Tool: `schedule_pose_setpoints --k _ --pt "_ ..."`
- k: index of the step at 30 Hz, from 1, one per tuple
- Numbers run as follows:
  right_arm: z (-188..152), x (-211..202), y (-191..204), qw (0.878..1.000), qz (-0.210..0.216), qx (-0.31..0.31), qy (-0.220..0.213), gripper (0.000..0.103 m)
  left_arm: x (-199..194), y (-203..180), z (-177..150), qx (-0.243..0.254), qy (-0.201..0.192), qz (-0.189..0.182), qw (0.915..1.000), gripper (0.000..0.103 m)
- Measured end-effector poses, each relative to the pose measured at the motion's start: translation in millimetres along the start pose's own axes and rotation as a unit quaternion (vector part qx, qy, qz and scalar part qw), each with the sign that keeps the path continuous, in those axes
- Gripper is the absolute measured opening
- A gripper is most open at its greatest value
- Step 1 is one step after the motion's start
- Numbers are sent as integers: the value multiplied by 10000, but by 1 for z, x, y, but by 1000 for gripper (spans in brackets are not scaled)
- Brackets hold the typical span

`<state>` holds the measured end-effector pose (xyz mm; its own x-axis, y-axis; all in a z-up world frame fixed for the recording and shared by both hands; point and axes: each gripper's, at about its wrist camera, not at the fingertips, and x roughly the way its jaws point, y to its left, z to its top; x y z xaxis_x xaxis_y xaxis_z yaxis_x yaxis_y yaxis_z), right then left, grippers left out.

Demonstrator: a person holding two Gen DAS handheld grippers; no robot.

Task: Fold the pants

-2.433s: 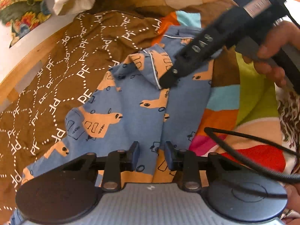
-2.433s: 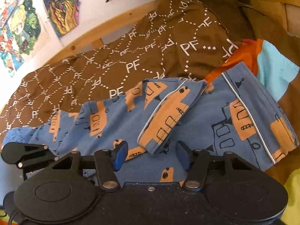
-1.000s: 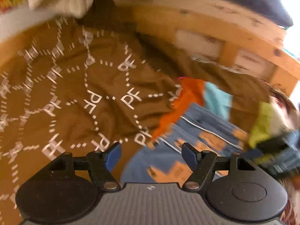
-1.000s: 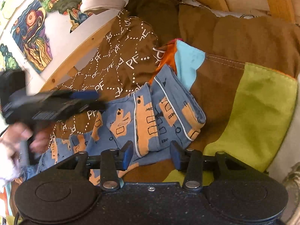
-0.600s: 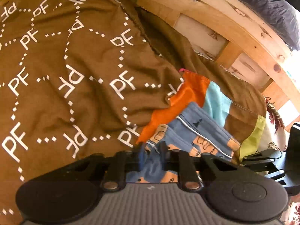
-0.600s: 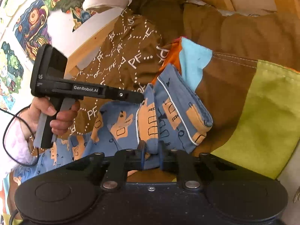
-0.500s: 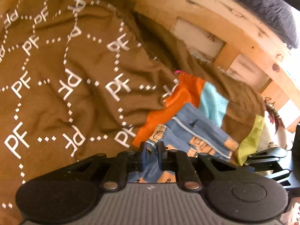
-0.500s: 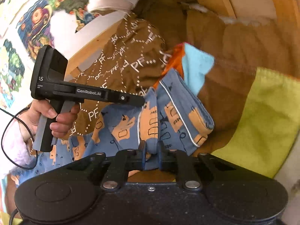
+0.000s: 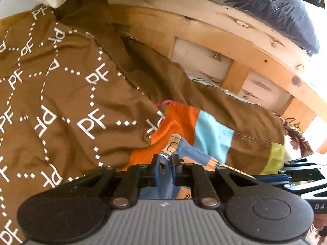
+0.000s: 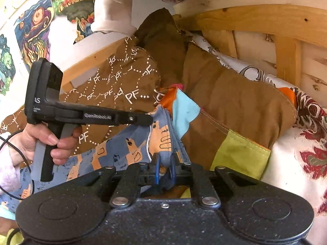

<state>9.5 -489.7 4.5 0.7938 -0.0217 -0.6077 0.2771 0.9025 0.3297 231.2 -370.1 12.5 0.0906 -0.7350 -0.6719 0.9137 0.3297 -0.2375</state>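
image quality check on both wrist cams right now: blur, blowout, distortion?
Left wrist view: sharp, heavy fisheye bowing of the wooden bed frame, window light blown out at the right edge, left gripper crisp on the pants. Right wrist view: slightly soft along the top and on the left gripper's lettering, the poster wall evenly lit, right gripper in focus.

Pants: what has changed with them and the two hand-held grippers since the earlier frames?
Both jaws, open a second ago, have just been closing. The left hand-held gripper and right hand-held gripper each now pinch an end of the pants, raising that folded edge off the bed. The brown blanket lies unchanged.
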Motion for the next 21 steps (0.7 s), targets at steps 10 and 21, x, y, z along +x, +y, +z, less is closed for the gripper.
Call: schedule_pose_setpoints --k 10,21 --pt "-8 3 0 9979 -426 -486 83 14 -27 5 -6 -99 -475 517 9975 74" --pt "-11 9 49 9865 -695 -1443 -355 52 -161 8 -120 -843 -804 3011 9465 97"
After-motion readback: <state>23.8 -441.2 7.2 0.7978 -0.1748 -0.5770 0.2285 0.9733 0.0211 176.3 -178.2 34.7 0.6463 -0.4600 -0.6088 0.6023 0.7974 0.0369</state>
